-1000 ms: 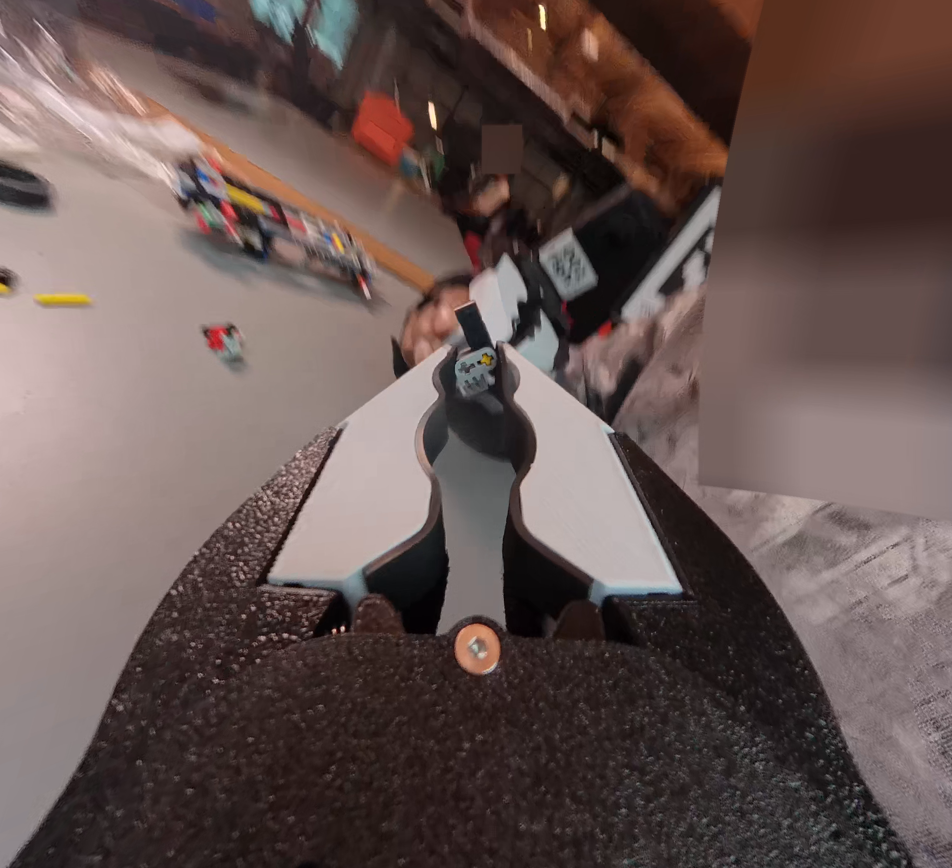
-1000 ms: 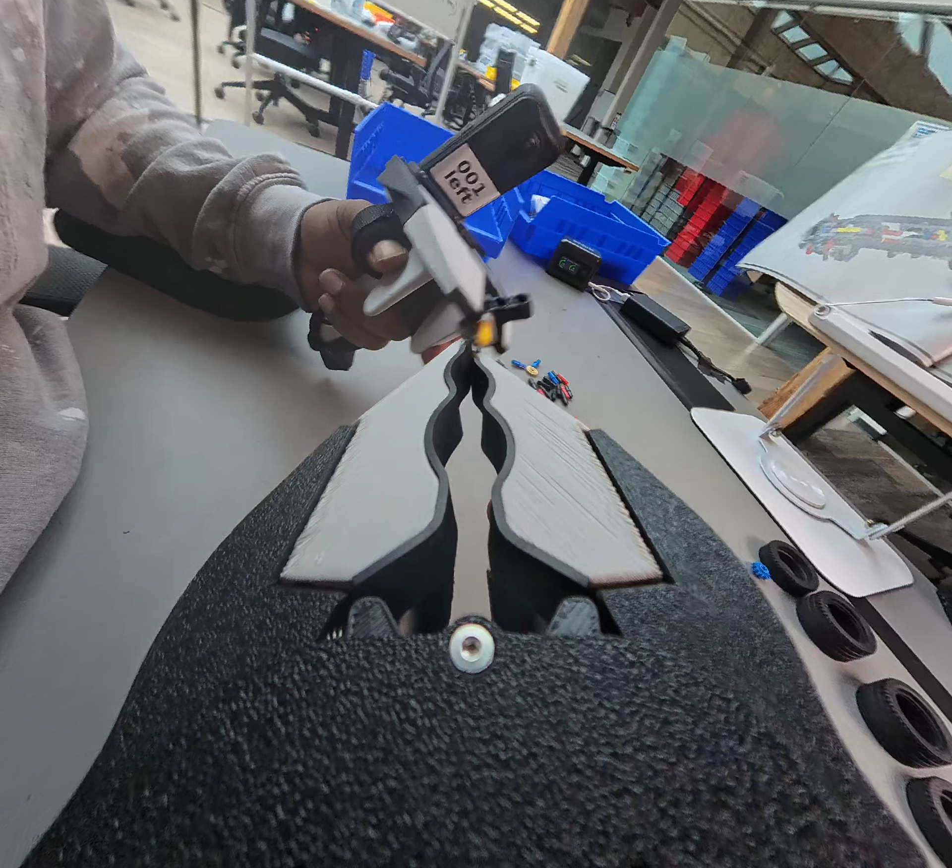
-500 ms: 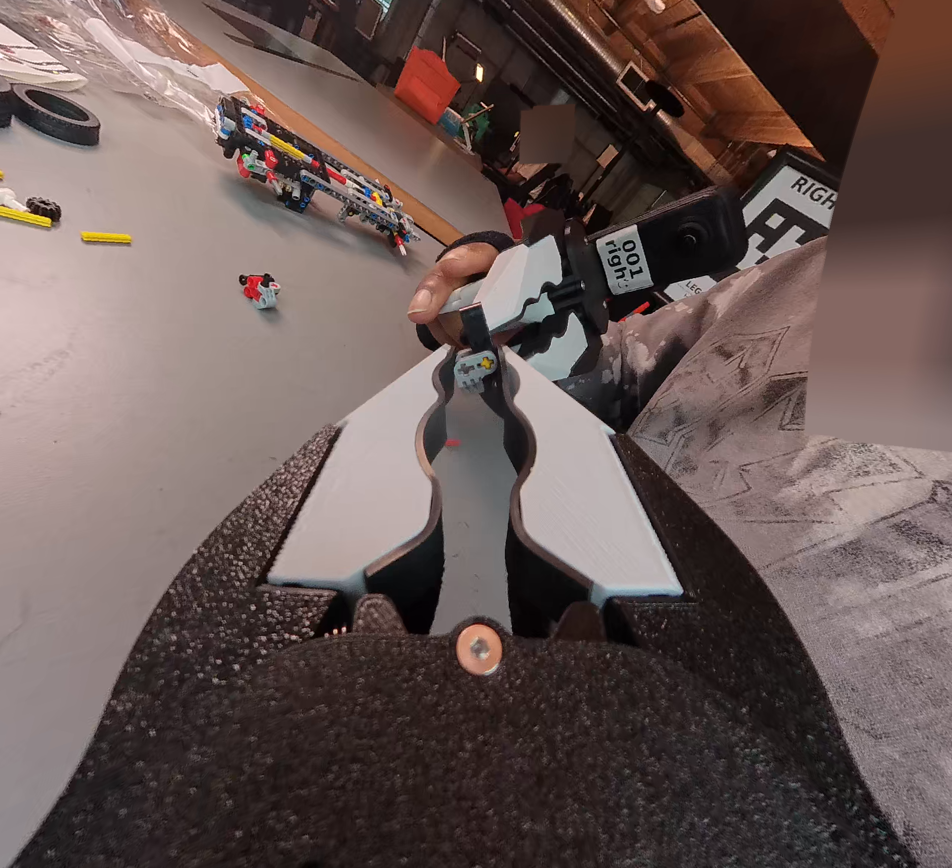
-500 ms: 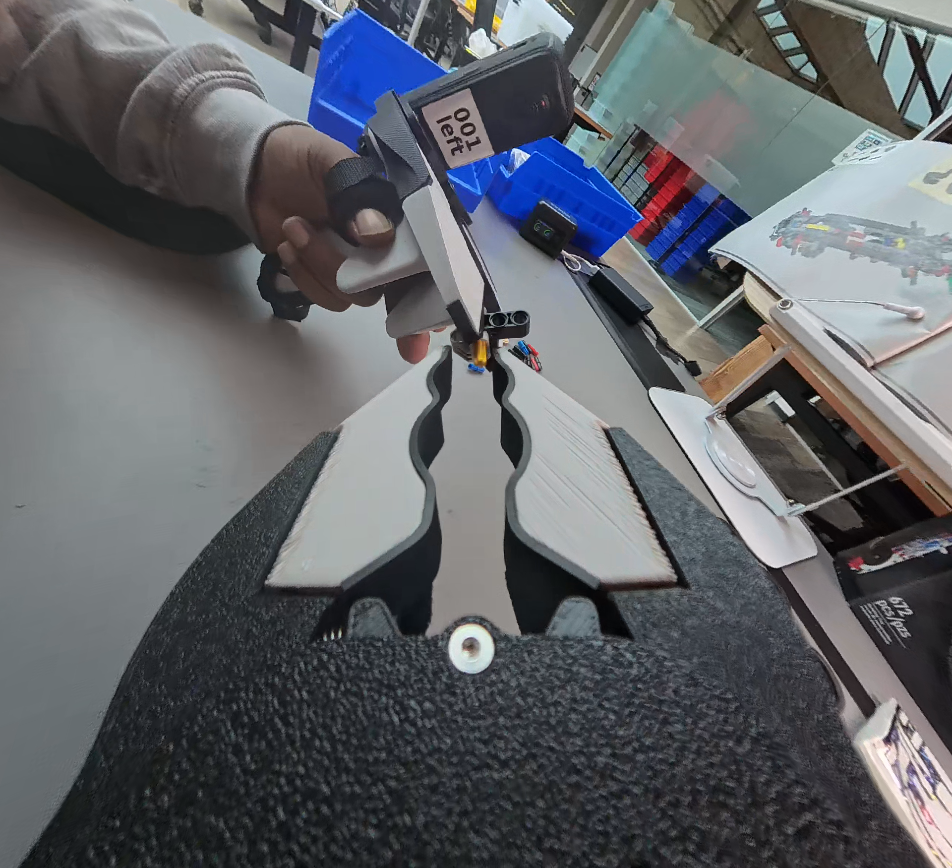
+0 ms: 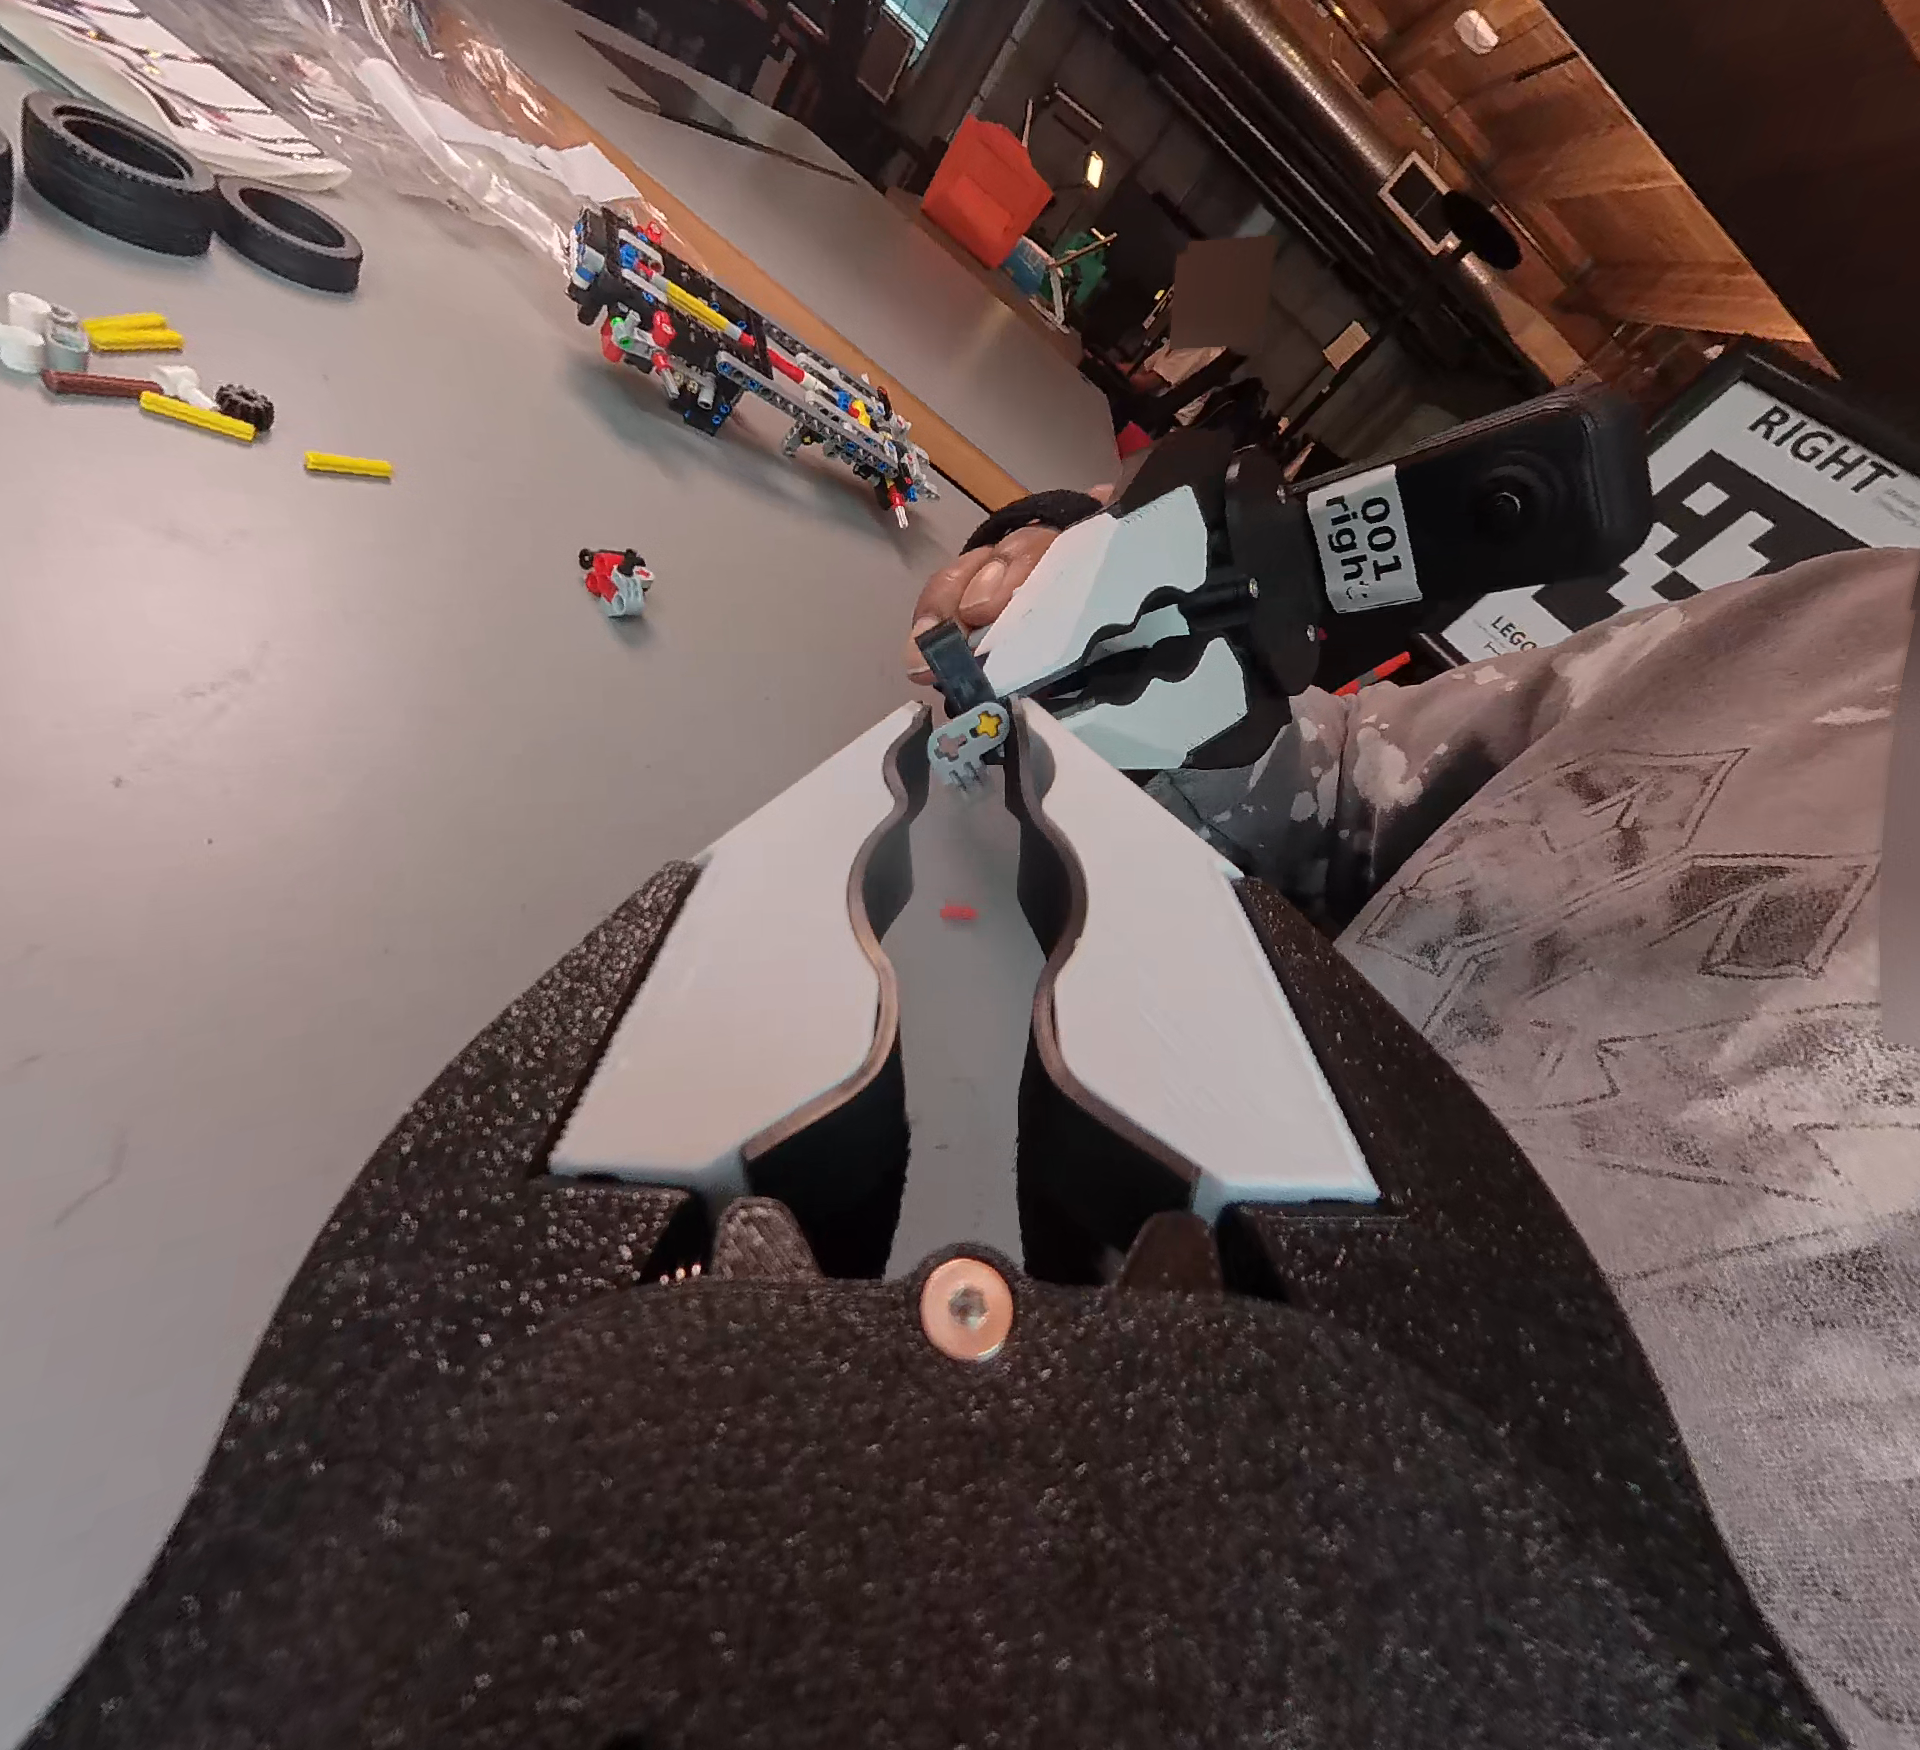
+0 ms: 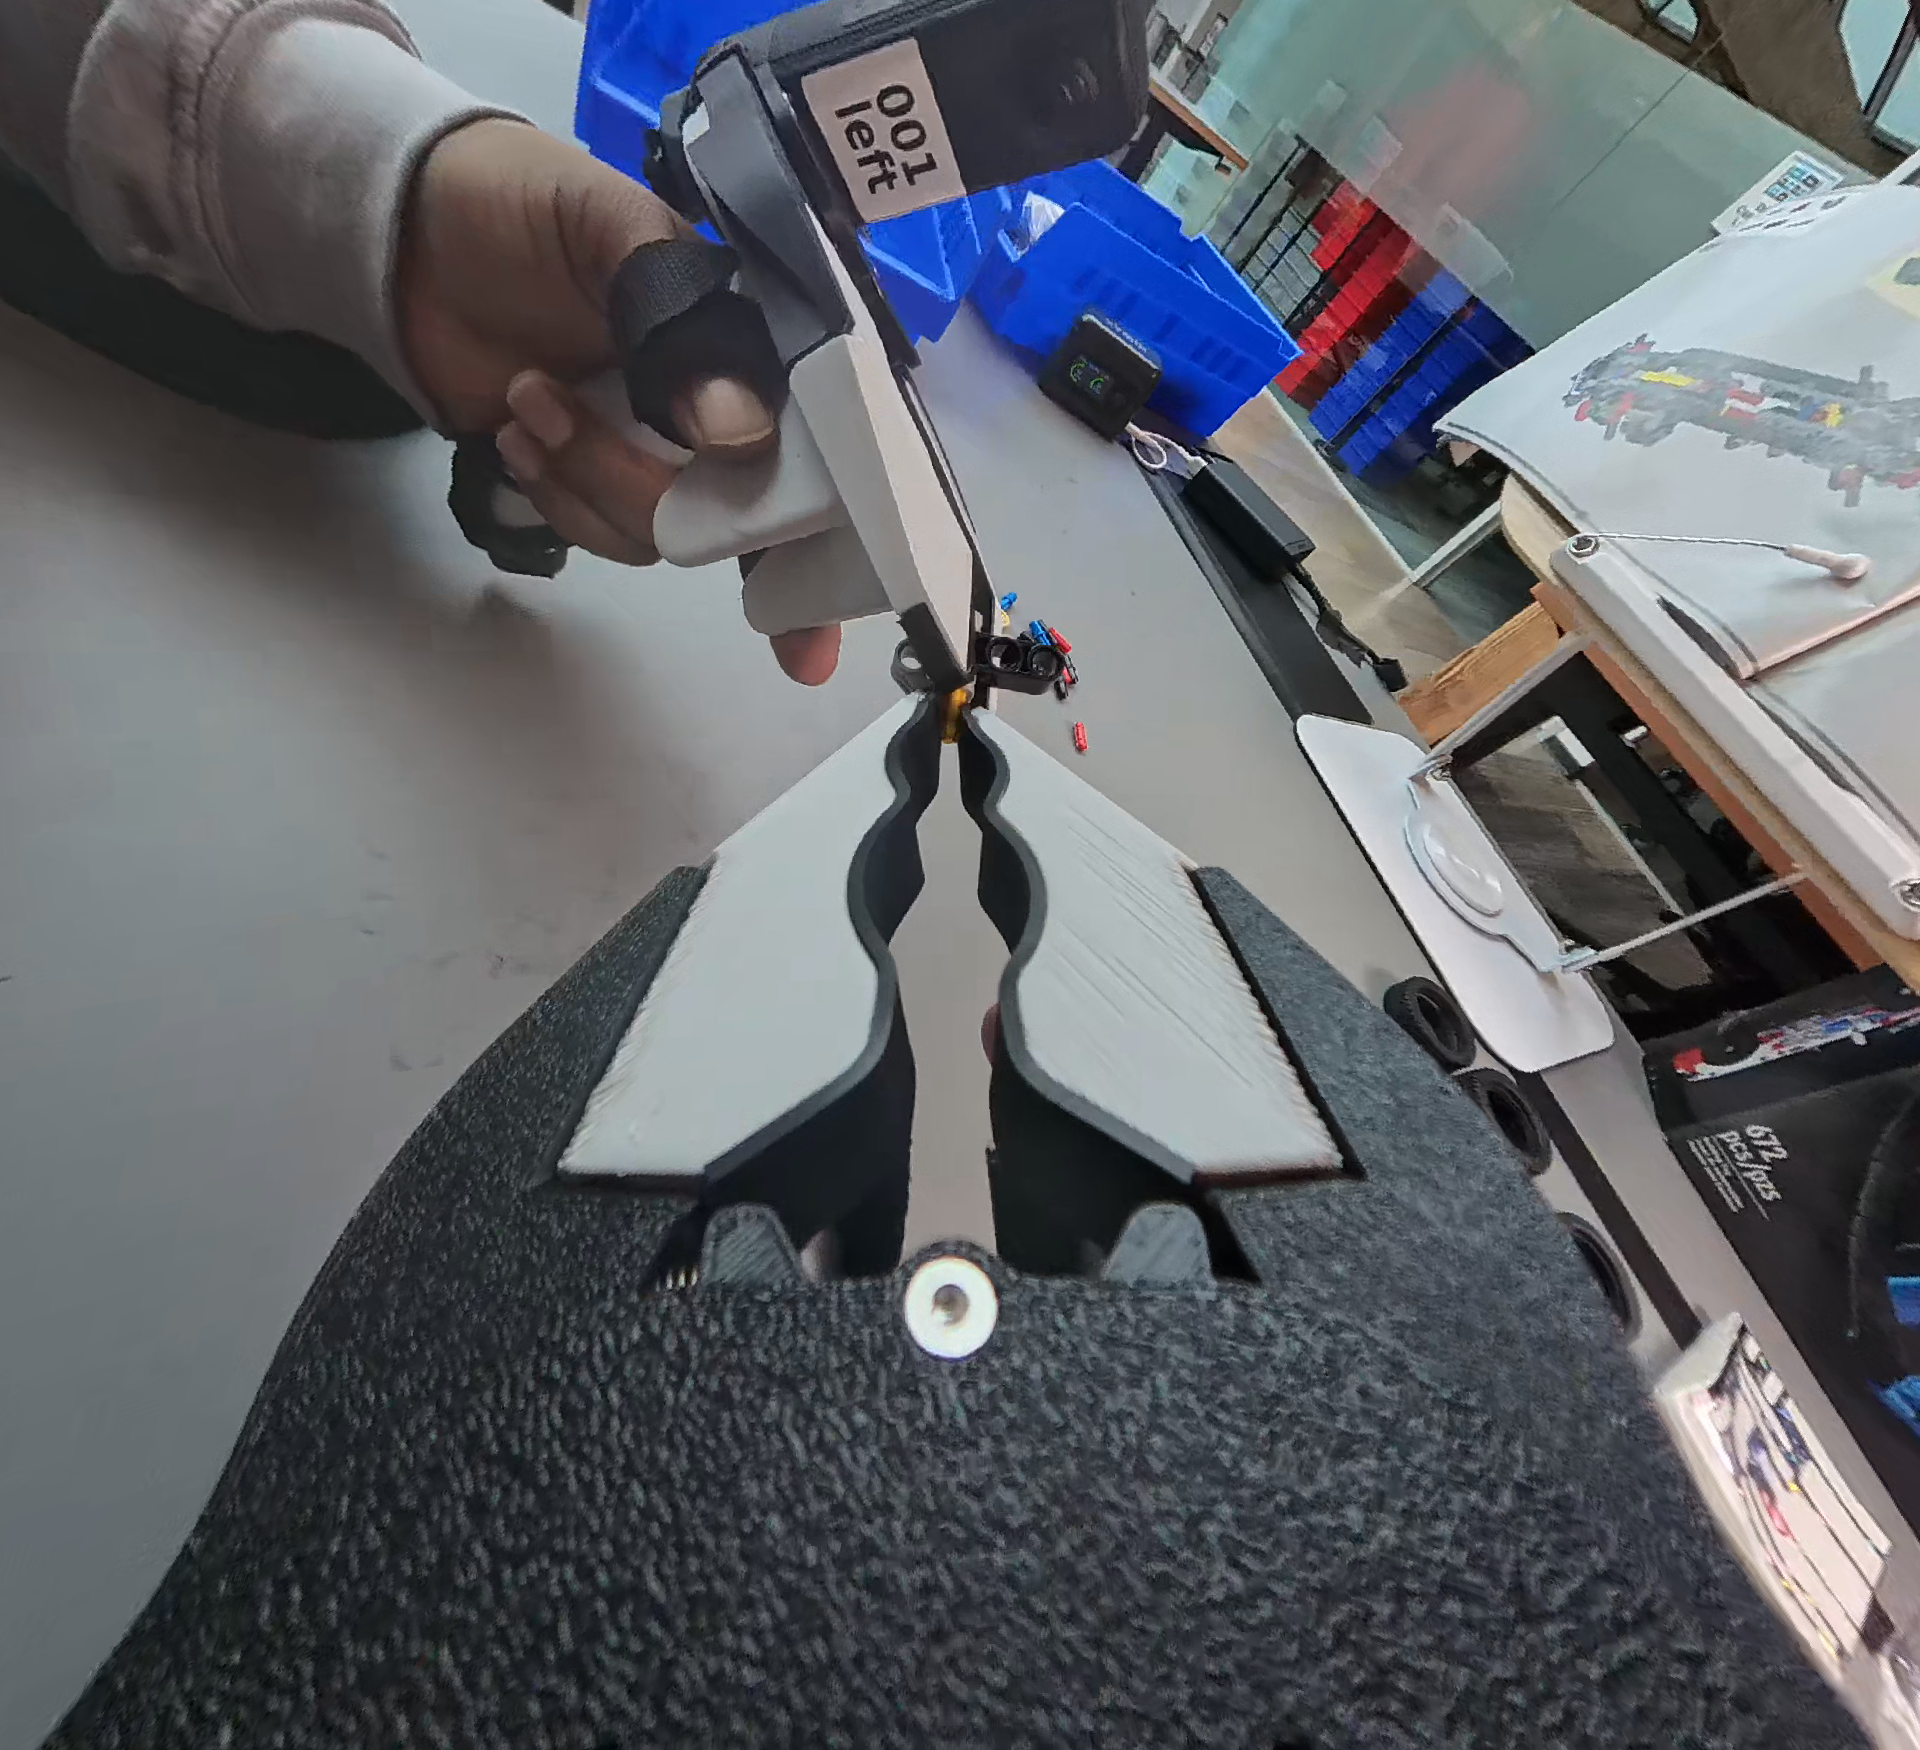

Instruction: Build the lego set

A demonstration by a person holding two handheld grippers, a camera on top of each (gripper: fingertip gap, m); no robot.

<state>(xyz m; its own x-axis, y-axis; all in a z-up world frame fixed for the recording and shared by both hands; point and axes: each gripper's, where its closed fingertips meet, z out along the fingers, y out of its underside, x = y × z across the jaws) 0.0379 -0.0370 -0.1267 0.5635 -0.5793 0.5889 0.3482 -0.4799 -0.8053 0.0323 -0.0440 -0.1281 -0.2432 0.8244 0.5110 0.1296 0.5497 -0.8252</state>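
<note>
Left view: left gripper is pinching a grey connector, right gripper meeting it with a black beam; behind them a half-built chassis is waiting, tyres unfitted. Right view: right gripper is clamping a yellow axle under that beam

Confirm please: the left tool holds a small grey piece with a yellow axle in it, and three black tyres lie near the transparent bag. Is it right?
Not quite. The left wrist view shows two black tyres by the transparent bag, not three. The rest holds: the left tool grips the small grey piece with a yellow axle in it.
</note>
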